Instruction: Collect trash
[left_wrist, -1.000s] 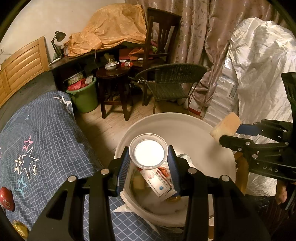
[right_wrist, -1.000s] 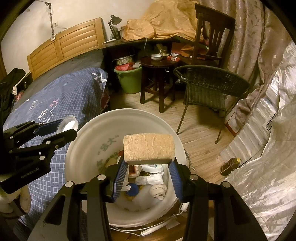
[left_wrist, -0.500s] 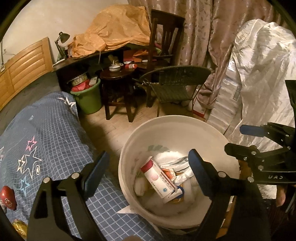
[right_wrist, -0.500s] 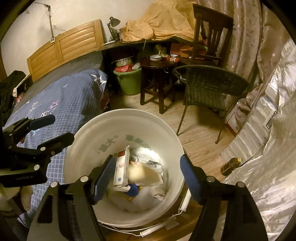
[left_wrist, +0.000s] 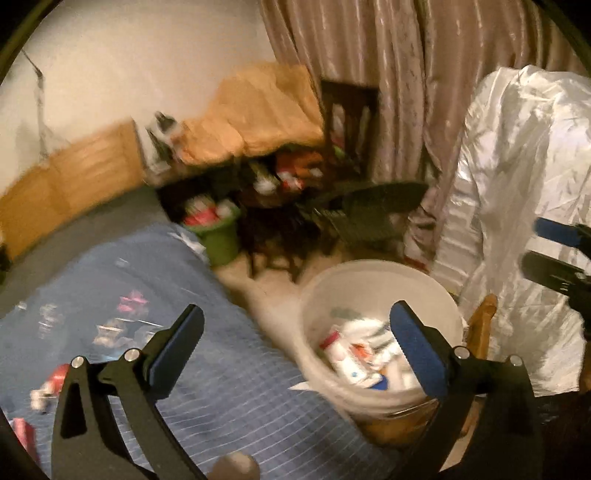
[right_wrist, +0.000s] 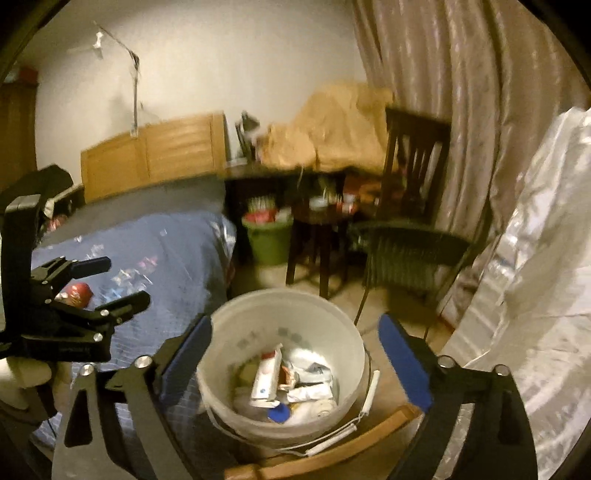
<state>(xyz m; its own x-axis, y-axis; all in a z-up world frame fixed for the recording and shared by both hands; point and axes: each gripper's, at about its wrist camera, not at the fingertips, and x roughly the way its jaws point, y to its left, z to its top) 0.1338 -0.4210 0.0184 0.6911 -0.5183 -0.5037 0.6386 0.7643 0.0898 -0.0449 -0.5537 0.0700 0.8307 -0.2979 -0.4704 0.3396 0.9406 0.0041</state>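
Note:
A white bucket (left_wrist: 373, 284) (right_wrist: 258, 314) stands beside the bed and holds trash: a red-and-white box (right_wrist: 264, 376), crumpled white wrappers (right_wrist: 314, 373) and a blue cap (right_wrist: 279, 411). My left gripper (left_wrist: 295, 350) is open and empty, raised over the bed's edge, left of the bucket. It also shows in the right wrist view (right_wrist: 118, 284). My right gripper (right_wrist: 295, 354) is open and empty above the bucket. It also shows in the left wrist view (left_wrist: 546, 247). A red round object (right_wrist: 75, 293) and small litter (left_wrist: 48, 387) lie on the blue quilt (left_wrist: 110, 288).
A green bin (right_wrist: 267, 238), a dark stool (right_wrist: 317, 236) and a wicker chair (right_wrist: 410, 251) stand beyond the bucket. Silver plastic sheeting (left_wrist: 517, 184) hangs on the right. A wooden chair piece (right_wrist: 332, 454) lies under the bucket. Both views are blurred.
Both grippers opened and dropped the plastic cup and the sponge block into the bucket. Both then rose and pulled back; the left view swung towards the bed.

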